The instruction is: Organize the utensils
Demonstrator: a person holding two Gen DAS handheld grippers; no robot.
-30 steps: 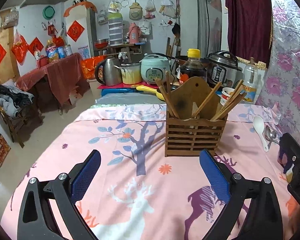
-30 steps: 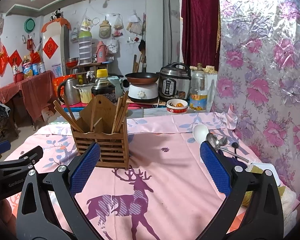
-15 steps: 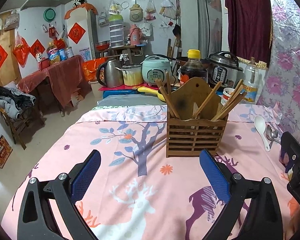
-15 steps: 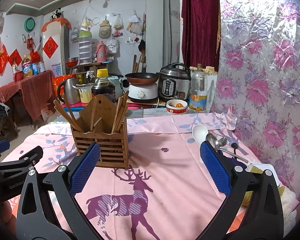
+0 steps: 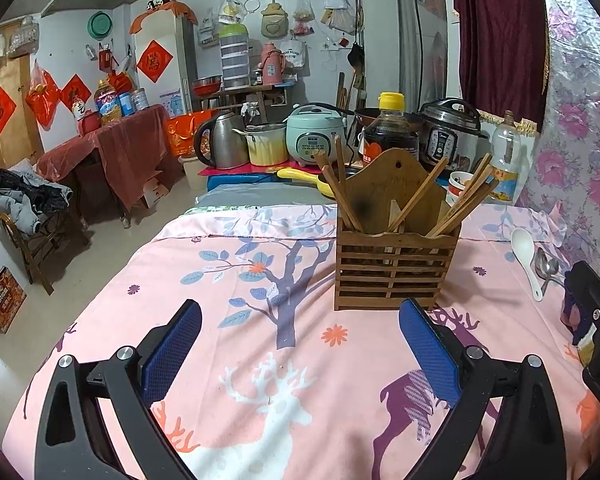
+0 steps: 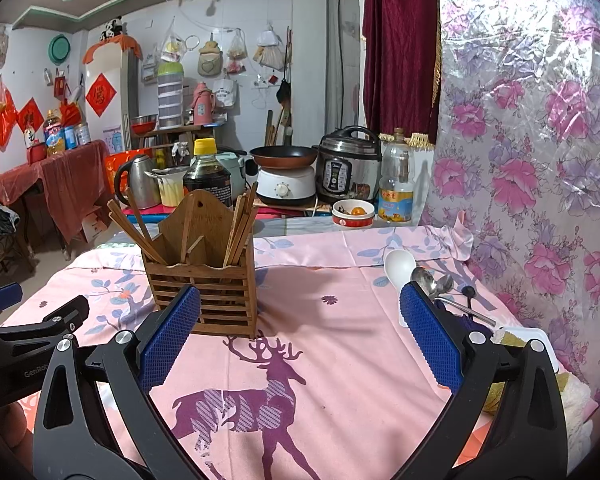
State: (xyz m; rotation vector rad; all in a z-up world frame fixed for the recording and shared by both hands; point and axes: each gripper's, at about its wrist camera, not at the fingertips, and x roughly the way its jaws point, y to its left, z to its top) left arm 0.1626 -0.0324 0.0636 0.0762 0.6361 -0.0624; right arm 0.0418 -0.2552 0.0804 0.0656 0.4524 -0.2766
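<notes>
A slatted wooden utensil holder (image 5: 394,268) (image 6: 210,288) with several wooden chopsticks (image 5: 458,204) (image 6: 242,224) stands mid-table on the pink deer-print cloth. A white ceramic spoon (image 5: 525,254) (image 6: 398,266) and metal spoons (image 5: 547,268) (image 6: 432,282) lie at the table's right side near the flowered wall. My left gripper (image 5: 300,350) hovers open in front of the holder, nothing between its blue pads. My right gripper (image 6: 300,338) is open too, to the right of the holder, with the spoons just beyond its right finger. The right tool shows at the left wrist view's right edge (image 5: 594,320).
Behind the table stand a soy sauce bottle (image 6: 208,172), kettle (image 5: 222,144), rice cooker (image 5: 314,136), pressure cooker (image 6: 348,168), oil bottle (image 6: 396,184) and a small bowl (image 6: 353,213). A flowered plastic wall (image 6: 540,160) borders the right. A white dish with cloths (image 6: 540,344) sits near the front right corner.
Both grippers stay open. The left view has shifted very slightly; the holder and spoons have not moved.
</notes>
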